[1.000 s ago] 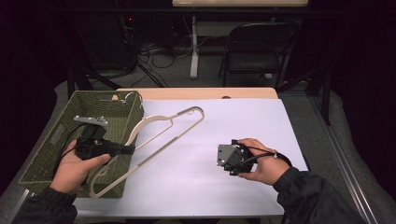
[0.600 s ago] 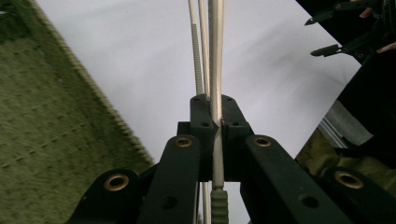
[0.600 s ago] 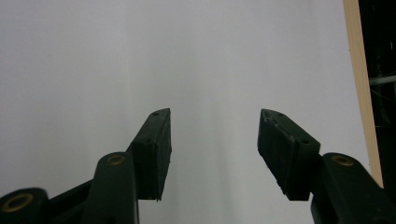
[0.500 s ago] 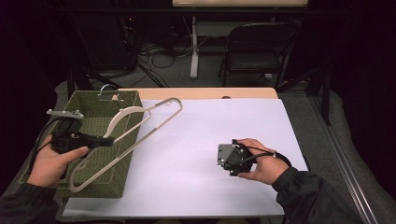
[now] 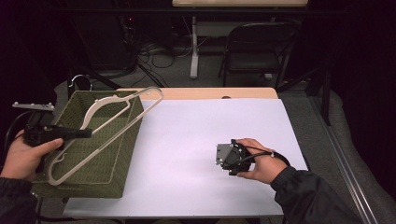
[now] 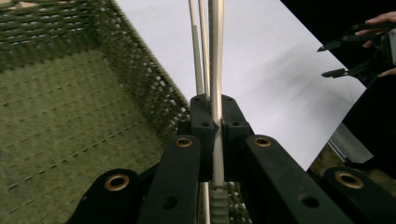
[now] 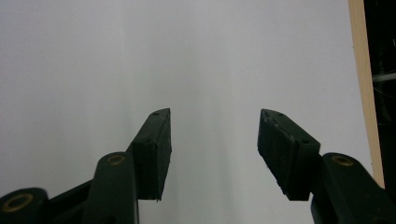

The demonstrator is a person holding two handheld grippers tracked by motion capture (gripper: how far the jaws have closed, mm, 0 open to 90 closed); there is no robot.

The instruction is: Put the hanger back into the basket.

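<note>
A cream clothes hanger [image 5: 125,116] hangs tilted over the green woven basket [image 5: 122,148] at the table's left. My left gripper [image 5: 88,133] is shut on one of its thin bars, near the basket's left side. In the left gripper view the jaws [image 6: 212,105] pinch the bar of the hanger [image 6: 215,46], which runs straight up and away, with the basket's floor [image 6: 70,116] below to the left. My right gripper [image 5: 219,157] rests on the white table top at the right, open with nothing between its fingers [image 7: 212,140]. It also appears far off as the other gripper [image 6: 329,59].
The white sheet [image 5: 196,135] covers the table, with a wooden edge [image 5: 210,93] at the far side. A folding chair [image 5: 257,51] and cables stand on the floor beyond. The basket sits at the table's left front corner.
My left gripper has carried the hanger leftward, from above the white sheet to above the basket, and slightly up. The right hand has kept still.
</note>
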